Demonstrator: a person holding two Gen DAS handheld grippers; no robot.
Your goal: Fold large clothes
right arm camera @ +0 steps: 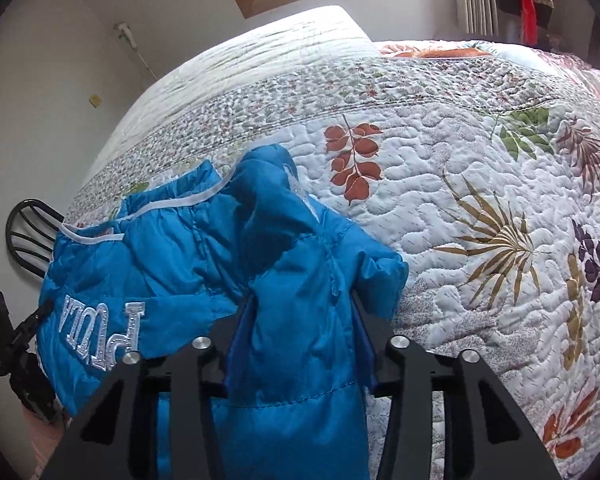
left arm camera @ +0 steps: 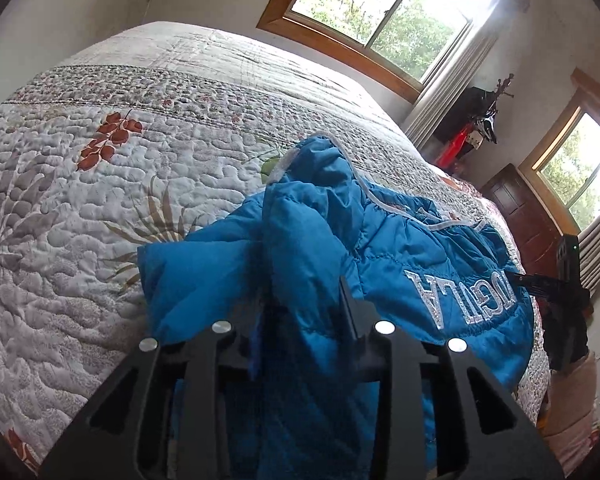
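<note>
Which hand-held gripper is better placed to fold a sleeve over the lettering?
Probably the right hand-held gripper: its fingers pinch a sleeve-like fold of the jacket close beside the lettering. The left hand-held gripper grips bunched fabric.

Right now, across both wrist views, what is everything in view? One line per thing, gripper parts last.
jacket: one, bright blue with silver lettering and white trim, crumpled on the near part of the bed.
quilt: one, white with red, green, tan and purple leaf prints, covering the bed.
windows: two, wood-framed, on the far wall, green trees outside.
curtains: pale, pleated, beside each window.
dark wooden cabinet: one, below the second window.
chair back: one, black metal, beyond the bed edge.
left hand-held gripper: black, closed on a bunch of jacket fabric.
right hand-held gripper: black with blue pads, closed on another bunch.
</note>
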